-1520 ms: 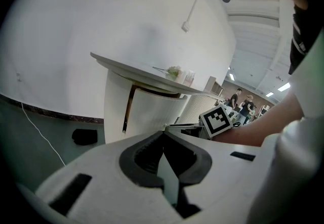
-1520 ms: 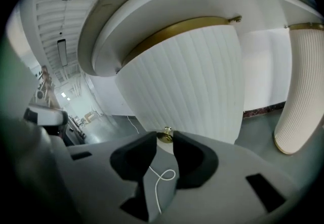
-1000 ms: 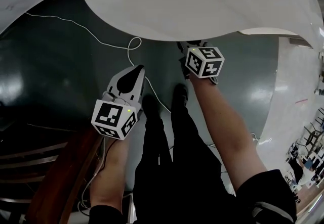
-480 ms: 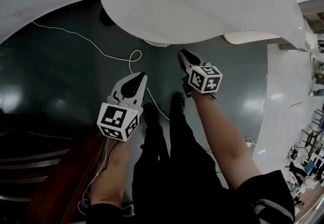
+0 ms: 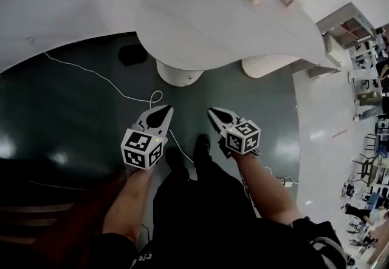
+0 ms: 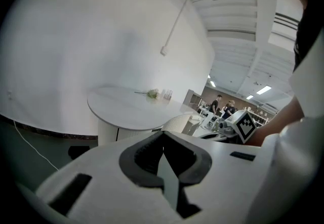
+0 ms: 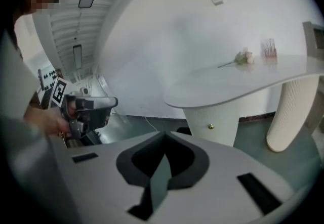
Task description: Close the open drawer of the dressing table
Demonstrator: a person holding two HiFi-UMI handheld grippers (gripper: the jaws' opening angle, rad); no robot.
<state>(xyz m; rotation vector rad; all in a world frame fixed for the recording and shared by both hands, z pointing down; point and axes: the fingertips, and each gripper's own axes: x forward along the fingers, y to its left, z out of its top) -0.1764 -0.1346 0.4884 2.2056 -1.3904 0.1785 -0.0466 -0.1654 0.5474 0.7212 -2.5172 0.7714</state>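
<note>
The drawer point(image 7: 215, 119) sits flush in the table point(image 5: 200, 25) (job seemingly done); left tongs point(image 5: 164, 109) and right tongs point(image 5: 212, 112) hang empty, pressed together.

White dressing bench point(image 5: 206, 25) upper centre of the head view, long rounded top, ribbed round pedestal point(image 7: 223, 114) beneath at centre right of the right tool view, drawer point(image 7: 202, 119) flush and closed, small gold knob point(image 7: 210, 127)

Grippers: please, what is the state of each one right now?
Left gripper: closed, holding nothing.
Right gripper: closed, holding nothing.
</note>
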